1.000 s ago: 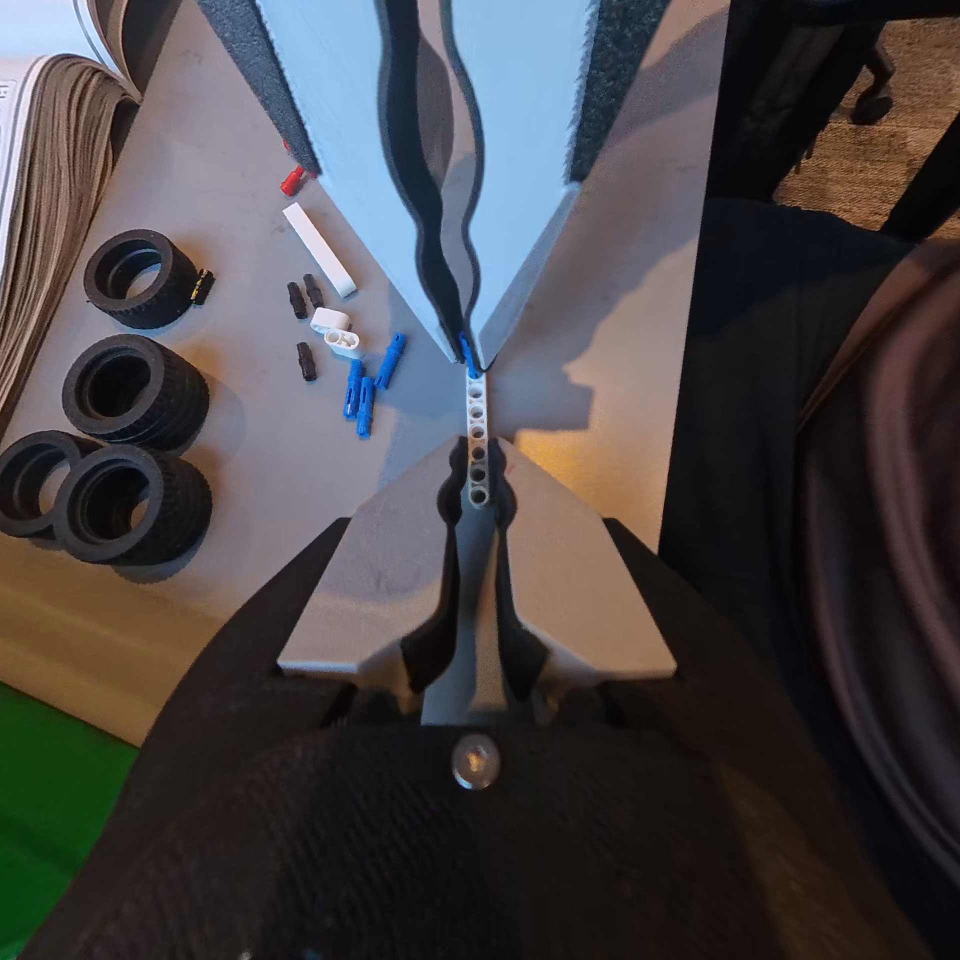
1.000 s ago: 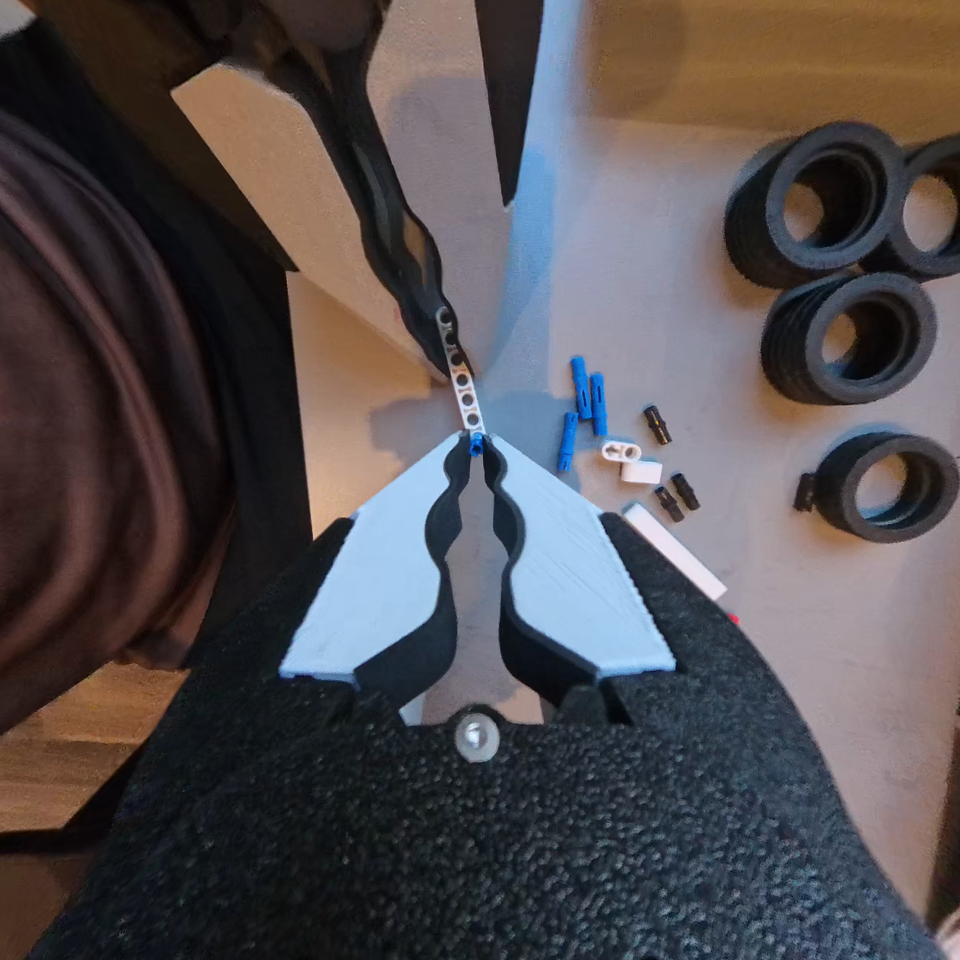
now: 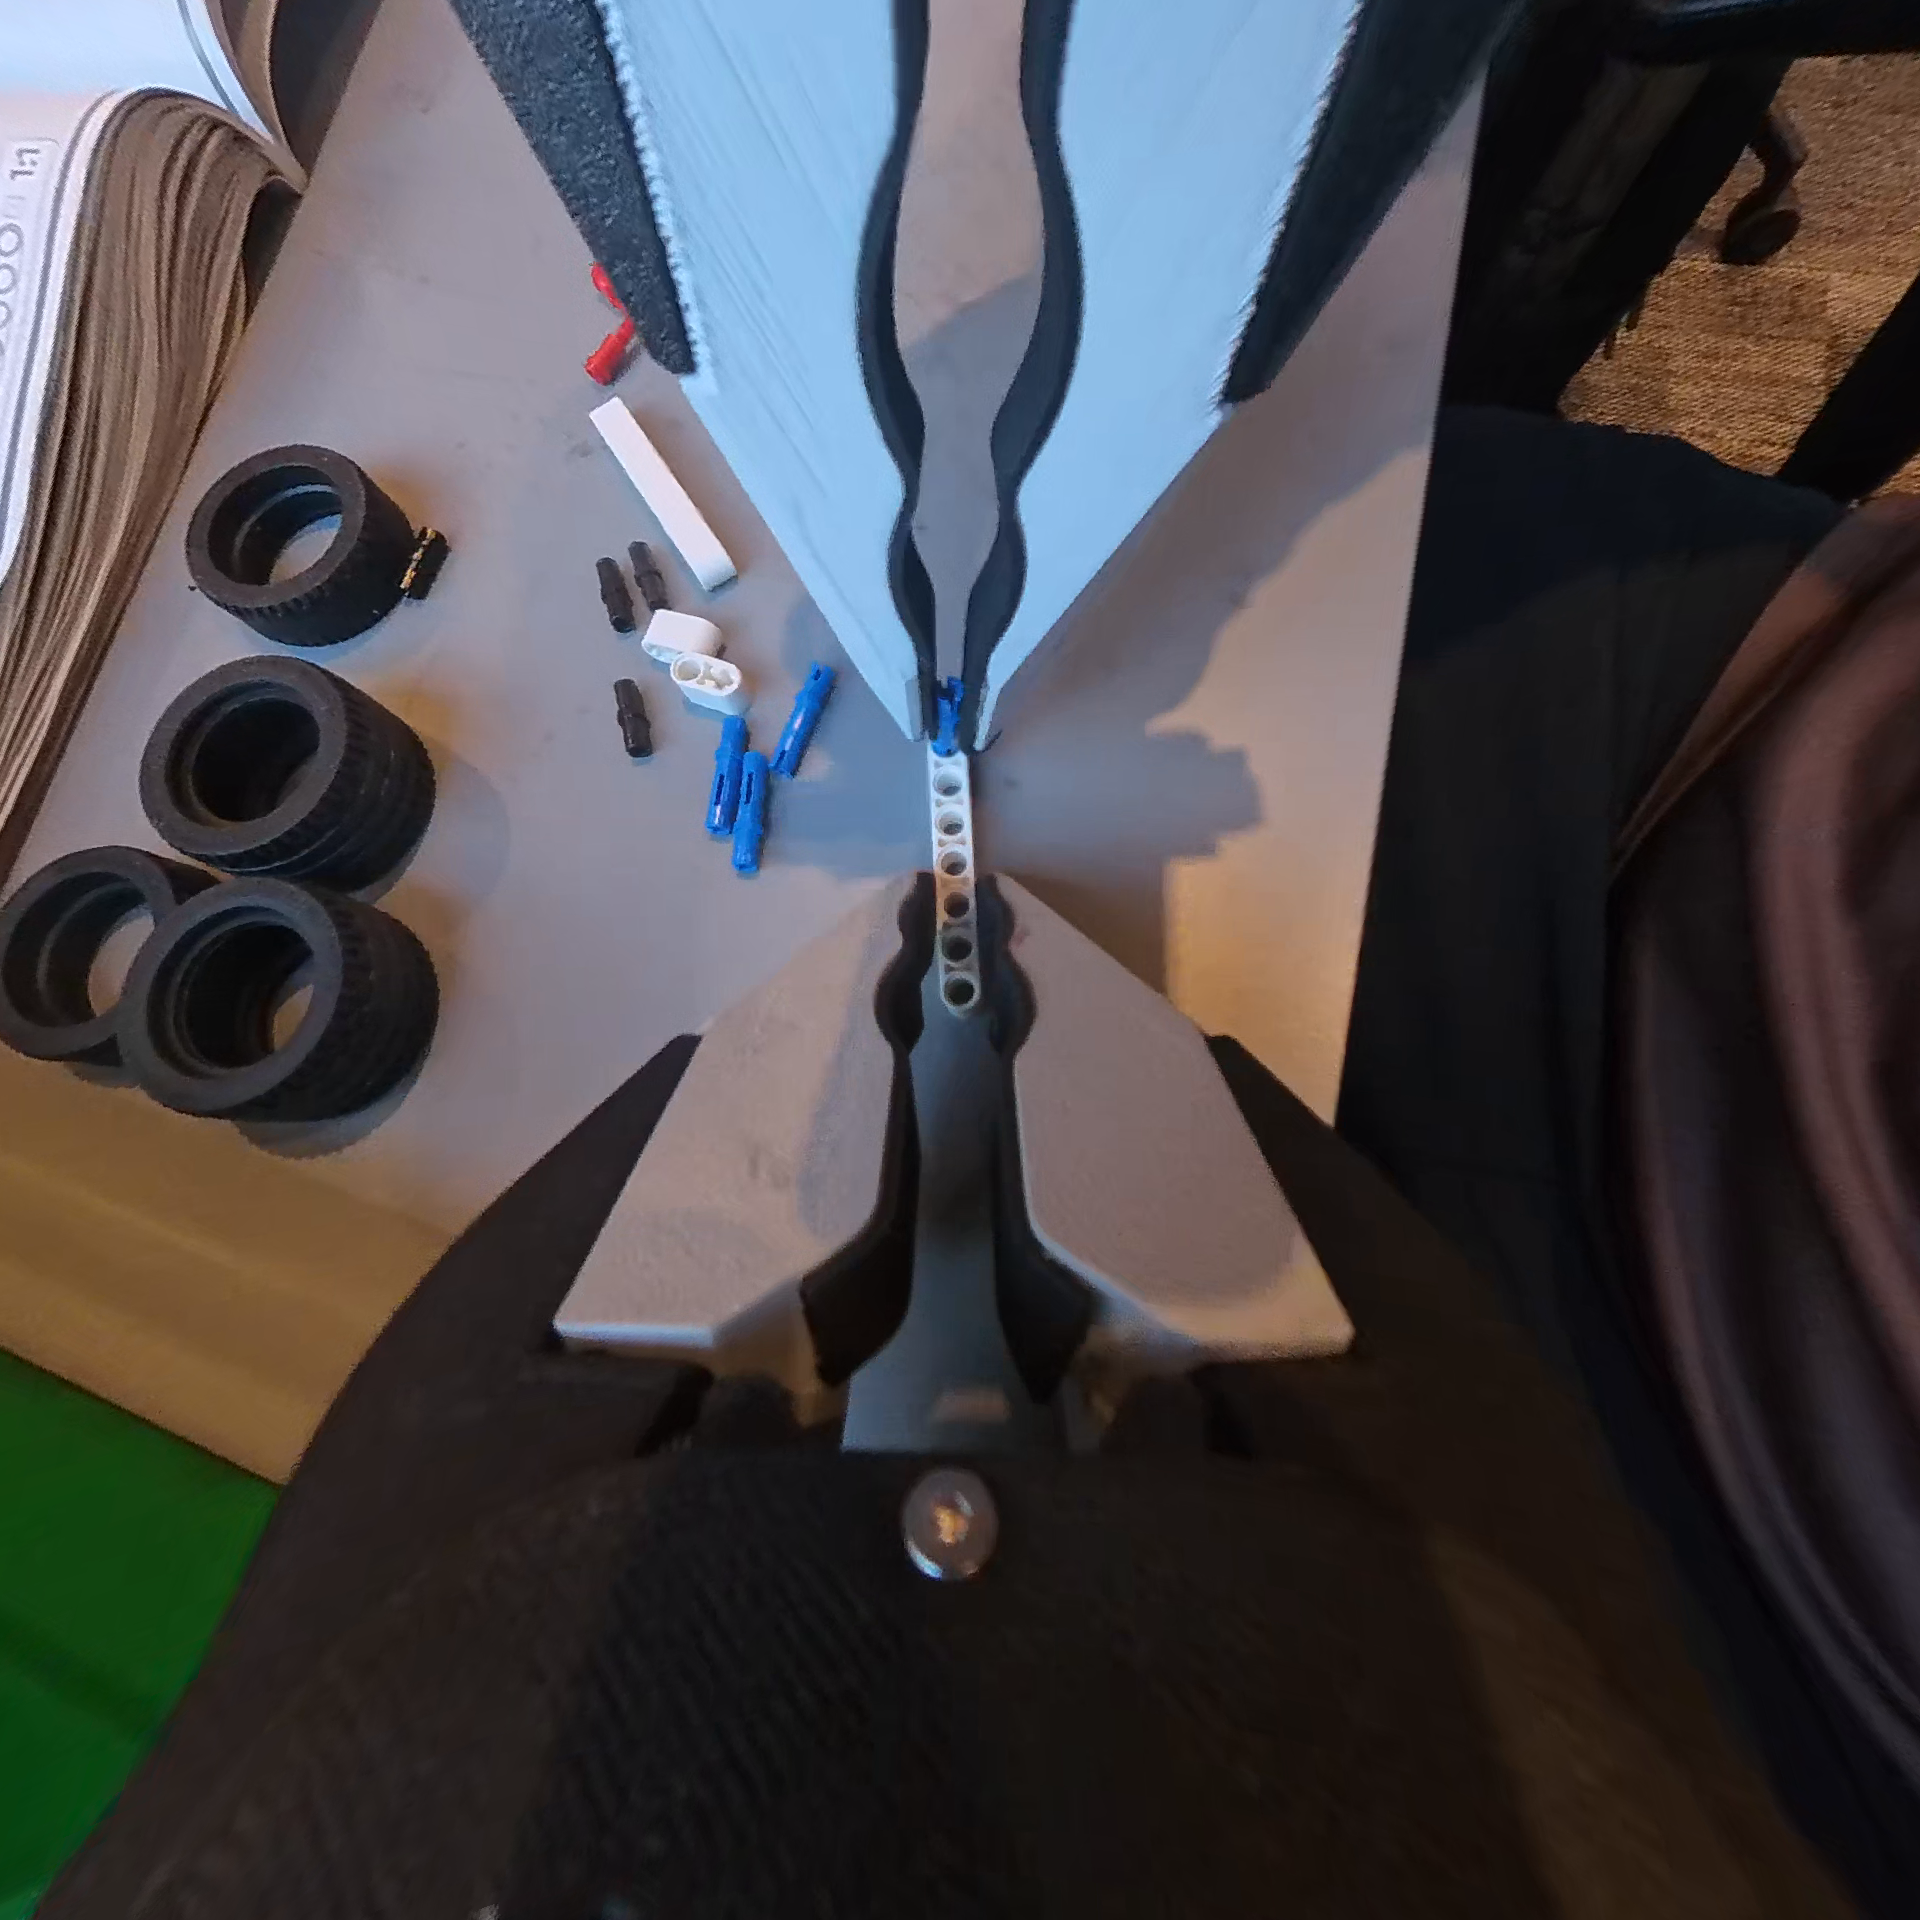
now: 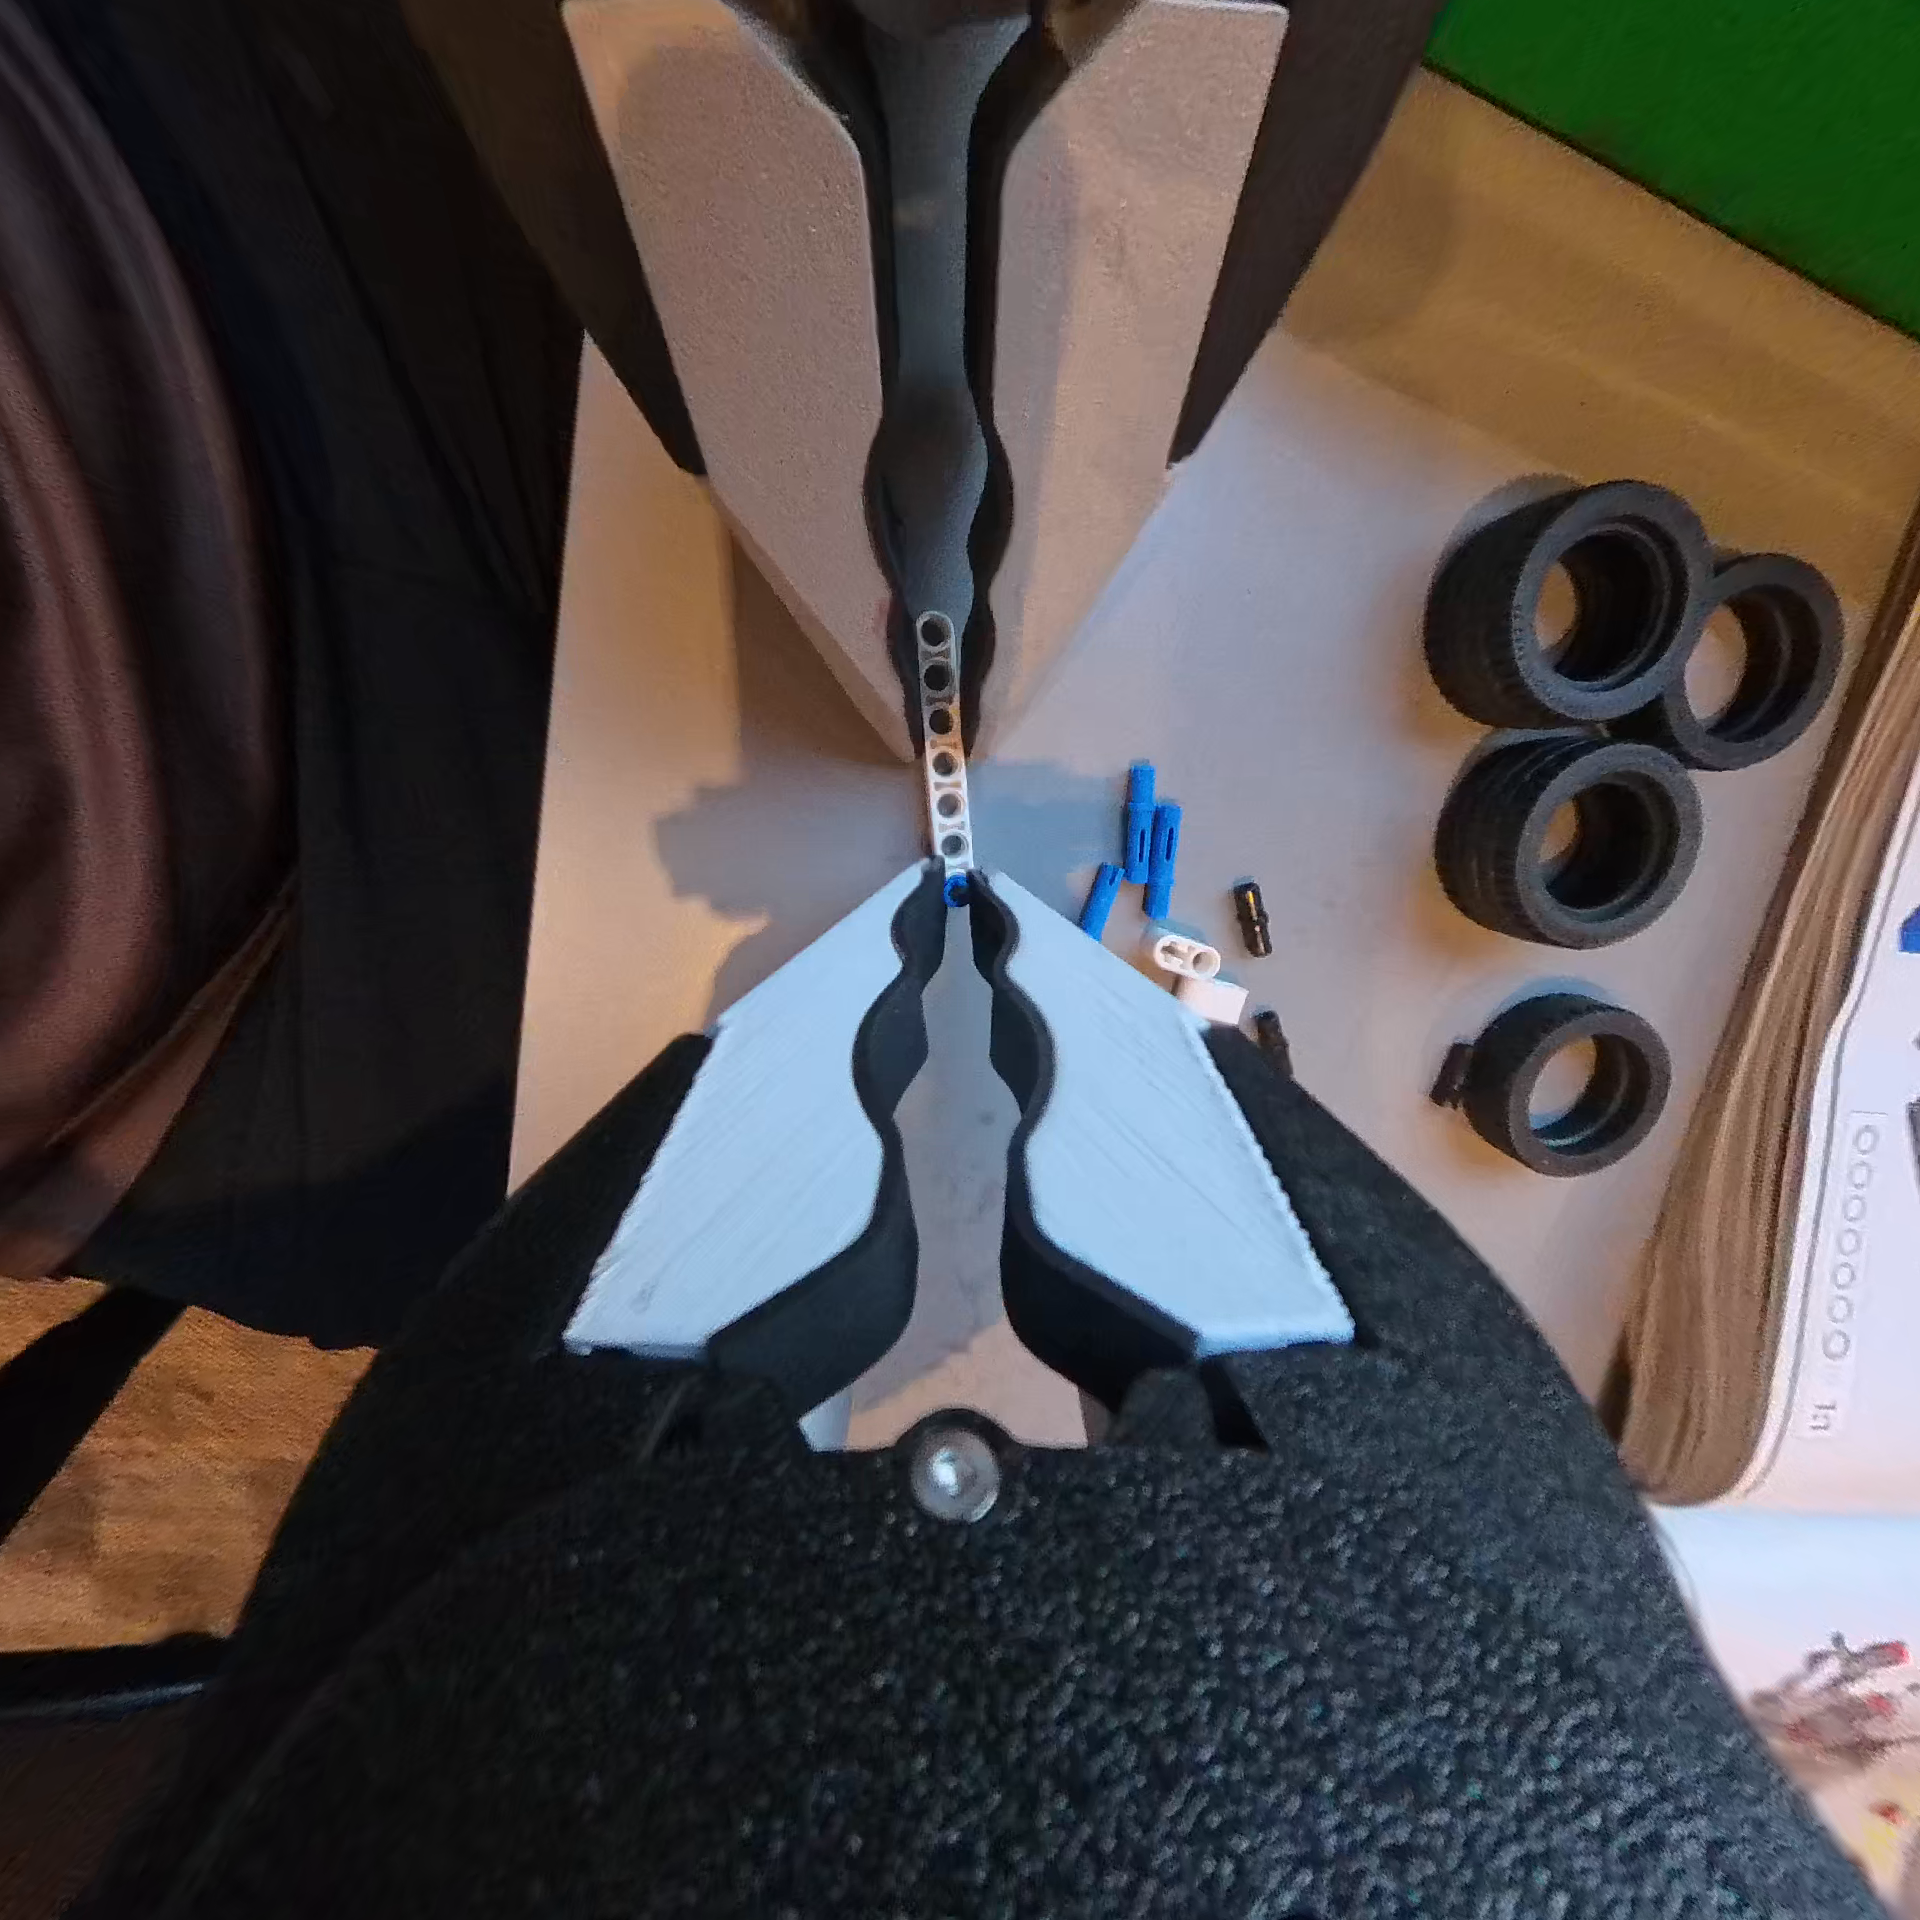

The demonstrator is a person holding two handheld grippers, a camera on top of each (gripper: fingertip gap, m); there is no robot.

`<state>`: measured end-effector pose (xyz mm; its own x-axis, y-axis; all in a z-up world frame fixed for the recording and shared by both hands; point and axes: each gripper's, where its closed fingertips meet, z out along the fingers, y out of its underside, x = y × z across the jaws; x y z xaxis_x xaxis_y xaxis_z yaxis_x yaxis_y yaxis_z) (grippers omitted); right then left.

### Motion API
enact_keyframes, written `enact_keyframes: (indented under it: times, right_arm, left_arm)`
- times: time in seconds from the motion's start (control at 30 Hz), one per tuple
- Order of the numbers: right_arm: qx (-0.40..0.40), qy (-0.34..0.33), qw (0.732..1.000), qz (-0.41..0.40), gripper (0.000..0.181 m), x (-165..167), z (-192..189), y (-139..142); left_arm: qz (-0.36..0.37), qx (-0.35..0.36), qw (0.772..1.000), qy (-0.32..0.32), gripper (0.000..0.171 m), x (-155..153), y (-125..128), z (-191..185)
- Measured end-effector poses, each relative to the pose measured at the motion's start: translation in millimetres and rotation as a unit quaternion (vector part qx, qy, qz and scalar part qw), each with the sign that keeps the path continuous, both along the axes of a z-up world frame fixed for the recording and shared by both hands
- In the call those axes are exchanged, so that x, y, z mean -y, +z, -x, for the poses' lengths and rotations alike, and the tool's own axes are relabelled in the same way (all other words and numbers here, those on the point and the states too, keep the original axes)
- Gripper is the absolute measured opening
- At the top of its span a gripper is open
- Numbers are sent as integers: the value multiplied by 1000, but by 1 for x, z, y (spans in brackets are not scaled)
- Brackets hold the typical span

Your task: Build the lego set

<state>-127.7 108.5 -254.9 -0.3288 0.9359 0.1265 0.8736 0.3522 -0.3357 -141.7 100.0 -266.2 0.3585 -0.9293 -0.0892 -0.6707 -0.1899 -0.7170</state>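
Currently the left gripper (image 3: 954, 935) is clamped on the near end of a thin white holed plastic beam (image 3: 952, 831), held above the grey tabletop (image 3: 436, 312). Right gripper (image 4: 956, 883), opposite at 12 o'clock in the left view, pinches a small blue plastic pin (image 4: 954, 889) at the beam's end hole. Risk: slight misalignment levers the beam sideways, or the pin slips and drops among the loose blue pins (image 3: 750, 769) at 9 o'clock.

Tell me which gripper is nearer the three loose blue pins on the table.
Right. The right gripper, pinching a blue pin at the white beam's end, sits just beside the loose blue pins; the left gripper grips the beam's far end.
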Motion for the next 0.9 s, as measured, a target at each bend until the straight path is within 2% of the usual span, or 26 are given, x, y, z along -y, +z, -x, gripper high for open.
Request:
enact_keyframes:
  times: [0.23, 0.33, 0.43, 0.5, 0.73, 0.9]
  right_arm:
    - [-51, -105, 984, 134, 4, -1, -3, 0]
    - [-62, -103, 986, 119, 4, -1, -4, 0]
    - [-40, -55, 997, 39, 4, -1, -3, -3]
    - [-15, -37, 999, 15, 5, -2, -1, -7]
    - [-43, -98, 992, 72, 5, -5, 1, -5]
    - [-121, -139, 980, 74, 13, -10, 2, 14]
  left_arm:
    - [2, 1, 1000, 1, 4, 0, 0, 0]
    - [6, 3, 1000, 1, 5, 0, 0, 0]
    - [1, 1, 1000, 1, 5, -1, 0, 0]
    - [-5, -2, 1000, 0, 5, -1, 0, 0]
    - [4, 3, 1000, 10, 5, -4, 0, 1]
    - [5, 3, 1000, 9, 5, -4, 0, 1]
